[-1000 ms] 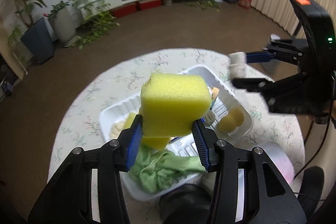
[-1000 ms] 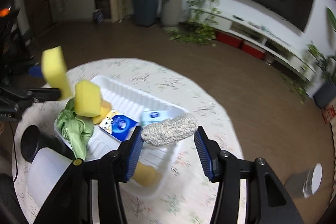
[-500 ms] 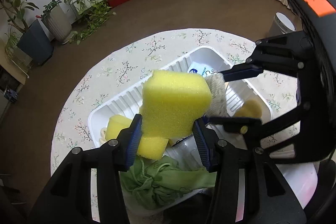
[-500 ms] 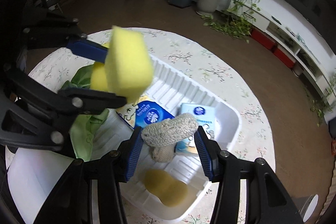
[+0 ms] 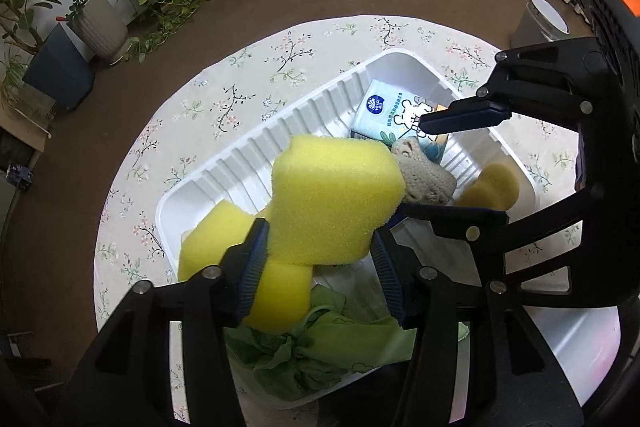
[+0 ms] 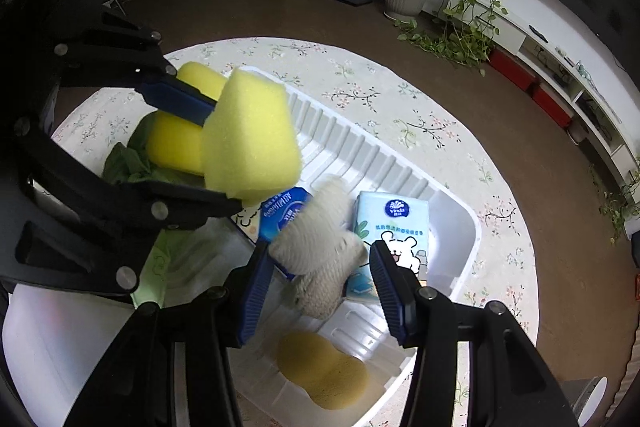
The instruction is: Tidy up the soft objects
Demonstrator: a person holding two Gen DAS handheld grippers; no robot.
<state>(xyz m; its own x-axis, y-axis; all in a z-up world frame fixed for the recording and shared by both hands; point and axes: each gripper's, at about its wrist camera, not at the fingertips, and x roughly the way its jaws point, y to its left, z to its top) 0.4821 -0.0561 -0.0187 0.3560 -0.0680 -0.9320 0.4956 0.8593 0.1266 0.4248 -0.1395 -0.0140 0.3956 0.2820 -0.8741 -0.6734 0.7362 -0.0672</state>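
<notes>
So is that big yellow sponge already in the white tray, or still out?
Still out. The big yellow sponge sits between the left gripper pads, whose jaws have just been opening, above the white tray.

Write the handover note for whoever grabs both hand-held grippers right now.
Left hand-held gripper: jaws have just been opening, block-shaped yellow foam sponge between them, over the white ribbed plastic tray.
Right hand-held gripper: beige knitted scrubber between the jaws, low over the tray.
Done: a second yellow sponge, green cloth, tissue packs and tan sponge lie in the tray.
Left: drop both items in.
</notes>
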